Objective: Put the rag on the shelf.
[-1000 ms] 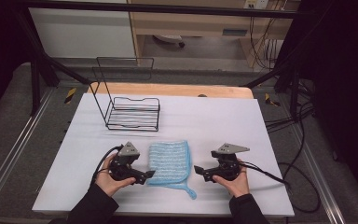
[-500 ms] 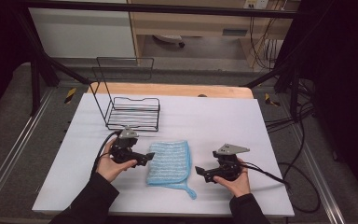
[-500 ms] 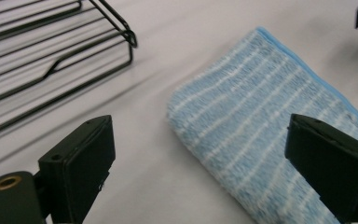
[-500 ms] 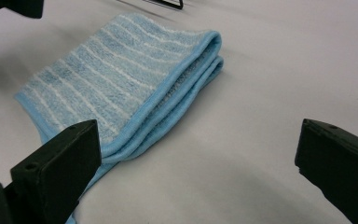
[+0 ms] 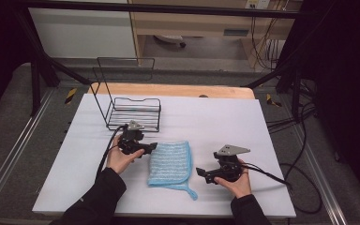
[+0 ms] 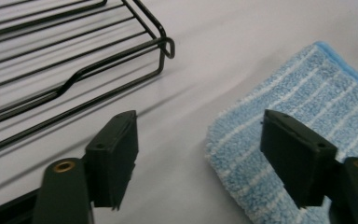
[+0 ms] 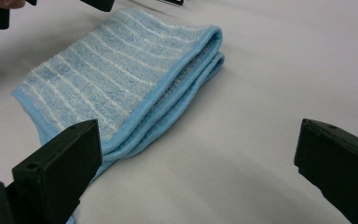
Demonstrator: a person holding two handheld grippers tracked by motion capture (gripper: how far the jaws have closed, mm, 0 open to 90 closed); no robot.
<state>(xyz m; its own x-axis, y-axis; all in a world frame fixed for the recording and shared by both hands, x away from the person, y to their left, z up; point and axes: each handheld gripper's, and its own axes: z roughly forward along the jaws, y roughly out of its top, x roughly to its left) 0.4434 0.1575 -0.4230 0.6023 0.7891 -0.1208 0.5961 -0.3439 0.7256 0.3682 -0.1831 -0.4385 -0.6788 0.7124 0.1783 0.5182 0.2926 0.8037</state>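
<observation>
The folded blue cloth (image 5: 170, 162) lies flat at the lower centre of the high view, on the white table (image 5: 225, 117); the left gripper (image 5: 151, 147) sits at its upper-left corner, jaws apart and just narrowing, one over the cloth's edge, not pressing; the right gripper (image 5: 199, 172), jaws wide apart, rests just right of it; a black wire rack (image 5: 133, 112) stands above.

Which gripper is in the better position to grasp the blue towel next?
Probably the left. The left gripper is at the far left corner of the blue towel, and that corner lies between its jaws, which have just been closing. The right gripper waits open beside the towel.
</observation>
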